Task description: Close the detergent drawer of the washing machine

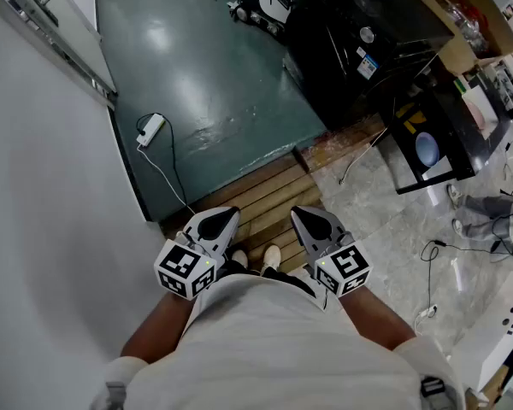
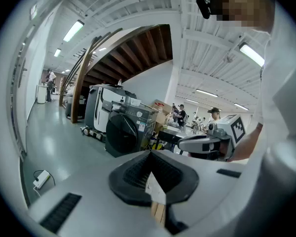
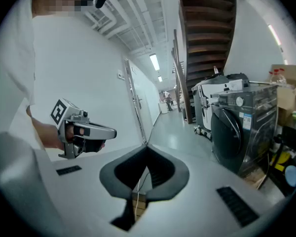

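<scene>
Wall: a white wall [image 1: 43, 186] fills the 9 o'clock side of the head view.
Power strip: a white power strip [image 1: 150, 129] lies on the green floor [image 1: 205, 75] at 11 o'clock from the grippers. The left gripper view catches it at 8 o'clock, and the right gripper view does not show it.
Left gripper: the left gripper [image 1: 225, 218] is held close to the body. Its own view shows the jaw tips pressed together with nothing between them. The head view shows only its top.
Wooden slats: the wooden slats [image 1: 256, 195] lie under the person's shoes [image 1: 271, 257], which are half hidden by the shirt.
Right gripper: the right gripper [image 1: 297, 214] is level with the other. Its own view shows the tips meeting, empty.
Washing machine: the dark washing machine [image 1: 359, 49] stands at 1 o'clock, well apart from both grippers. The head view shows it from above, and only the gripper views show its round door.
Detergent drawer: the detergent drawer is too small and dark in every view to tell whether it is in or out.
Right edge: the clutter and cables at 3 o'clock are cut off.
</scene>
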Demonstrator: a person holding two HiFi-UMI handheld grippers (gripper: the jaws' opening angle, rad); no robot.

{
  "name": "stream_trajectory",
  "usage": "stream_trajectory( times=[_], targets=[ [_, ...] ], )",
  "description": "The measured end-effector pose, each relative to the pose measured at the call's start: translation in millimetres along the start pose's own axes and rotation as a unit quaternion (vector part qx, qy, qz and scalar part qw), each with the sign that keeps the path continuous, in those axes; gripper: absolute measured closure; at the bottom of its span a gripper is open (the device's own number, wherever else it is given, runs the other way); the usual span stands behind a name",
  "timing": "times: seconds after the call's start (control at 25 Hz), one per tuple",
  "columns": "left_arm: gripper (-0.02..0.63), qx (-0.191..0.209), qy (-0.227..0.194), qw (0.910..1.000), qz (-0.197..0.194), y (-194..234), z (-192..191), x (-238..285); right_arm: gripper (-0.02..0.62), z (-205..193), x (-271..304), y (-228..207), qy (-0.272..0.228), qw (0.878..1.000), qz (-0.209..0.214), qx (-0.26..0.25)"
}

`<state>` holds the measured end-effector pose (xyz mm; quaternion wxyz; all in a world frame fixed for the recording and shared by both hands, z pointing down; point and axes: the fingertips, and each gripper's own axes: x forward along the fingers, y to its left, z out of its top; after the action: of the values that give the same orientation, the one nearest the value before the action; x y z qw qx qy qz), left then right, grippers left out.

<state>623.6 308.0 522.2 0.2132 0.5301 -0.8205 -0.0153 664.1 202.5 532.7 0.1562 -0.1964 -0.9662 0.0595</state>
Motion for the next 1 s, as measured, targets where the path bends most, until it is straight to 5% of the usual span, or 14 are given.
stream_trajectory(
  times=[0.84, 1.0],
  targets=[
    [0.611, 0.013, -0.020, 0.9996, -0.013, 55, 1, -74, 0.591, 13, 65, 93, 0.009, 1.000, 0.001, 0.010],
    [0.567, 0.019, -0.033, 0.9992, -0.008, 70, -6, -85, 0.587, 8, 80, 108, 0.009, 1.000, -0.003, 0.001]
  ],
)
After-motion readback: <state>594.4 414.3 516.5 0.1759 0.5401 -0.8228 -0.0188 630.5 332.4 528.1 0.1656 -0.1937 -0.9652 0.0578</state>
